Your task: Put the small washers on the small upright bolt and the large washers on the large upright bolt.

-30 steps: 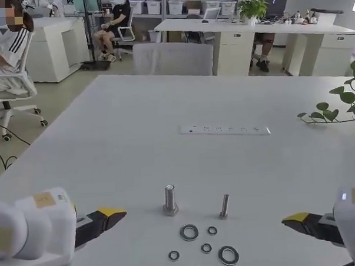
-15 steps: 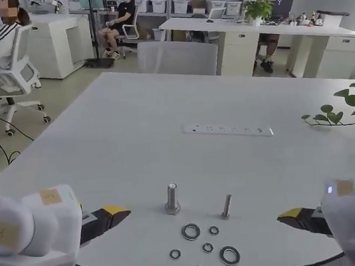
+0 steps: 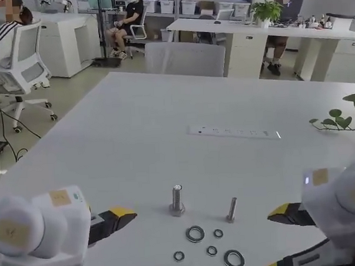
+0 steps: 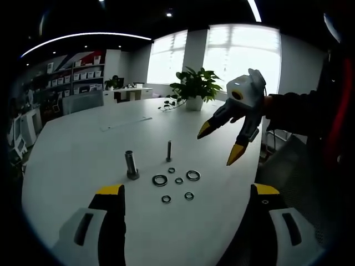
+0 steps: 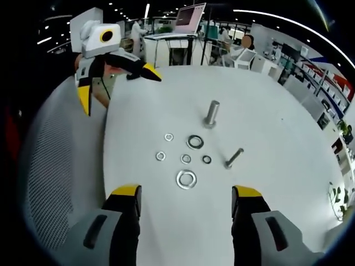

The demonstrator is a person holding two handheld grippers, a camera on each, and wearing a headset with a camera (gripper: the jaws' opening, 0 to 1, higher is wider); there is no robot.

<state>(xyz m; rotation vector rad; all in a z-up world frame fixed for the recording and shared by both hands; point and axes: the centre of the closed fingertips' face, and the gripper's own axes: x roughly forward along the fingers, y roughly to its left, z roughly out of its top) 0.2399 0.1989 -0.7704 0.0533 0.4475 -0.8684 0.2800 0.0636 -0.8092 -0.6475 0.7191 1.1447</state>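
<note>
On the white table [image 3: 137, 146] stand a thick upright bolt [image 3: 177, 201] and a thin upright bolt [image 3: 232, 209]. Just nearer lie two large washers [image 3: 195, 233] [image 3: 234, 259] and several small washers [image 3: 211, 250]. My left gripper [image 4: 188, 191] hangs open at the lower left, short of the washers, holding nothing. My right gripper [image 5: 186, 192] hovers open at the lower right, also holding nothing. The left gripper view shows the thick bolt [image 4: 131, 165], the thin bolt [image 4: 169, 151] and the right gripper [image 4: 217, 148]. The right gripper view shows the left gripper [image 5: 119, 91] beyond the washers [image 5: 186, 179].
A white power strip [image 3: 233, 132] lies mid-table beyond the bolts. Plant tendrils [image 3: 345, 117] reach in at the right edge. A grey chair [image 3: 186, 59] stands at the far side, with desks and seated people behind it.
The head camera has shifted. My right gripper has come in leftward toward the thin bolt and rolled, so its lower jaw now shows. Bolts and washers have not moved.
</note>
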